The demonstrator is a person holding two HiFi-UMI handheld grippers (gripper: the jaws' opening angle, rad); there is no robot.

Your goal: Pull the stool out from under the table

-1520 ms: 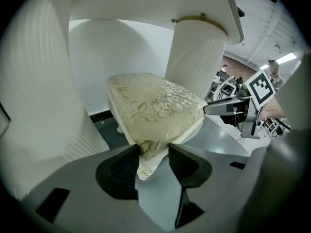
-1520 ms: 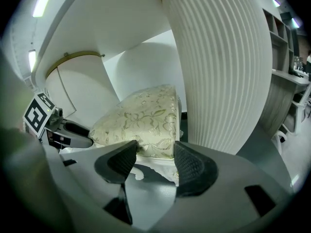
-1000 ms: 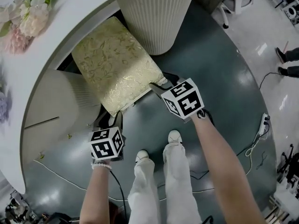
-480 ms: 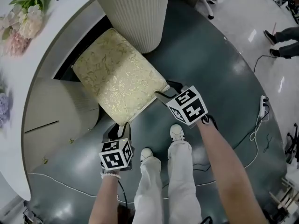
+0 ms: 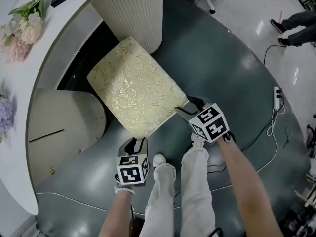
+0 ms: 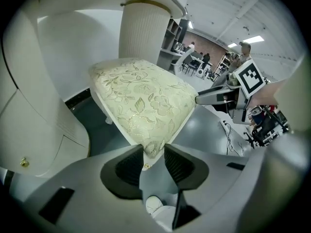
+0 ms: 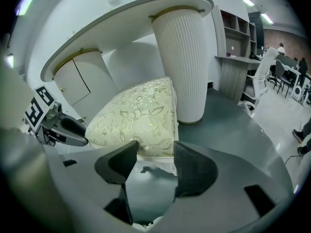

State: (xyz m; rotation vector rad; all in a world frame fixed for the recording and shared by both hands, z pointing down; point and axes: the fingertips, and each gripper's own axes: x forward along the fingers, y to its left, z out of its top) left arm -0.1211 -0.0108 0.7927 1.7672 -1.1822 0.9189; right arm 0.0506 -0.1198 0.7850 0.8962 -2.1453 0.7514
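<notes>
The left tongs (image 5: 137,143), jaws just now closing on the near corner of the stool (image 5: 136,95), and the right tongs (image 5: 186,105), clamped on its side corner, should draw back evenly and level.

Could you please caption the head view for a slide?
Left tool, jaws just closing further, and right tool grip near corners of the stool beside the ribbed pedestal.

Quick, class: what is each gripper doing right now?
Left gripper: closed on a near corner of the stool; its jaws have just been closing.
Right gripper: closed on the stool's other near corner.
</notes>
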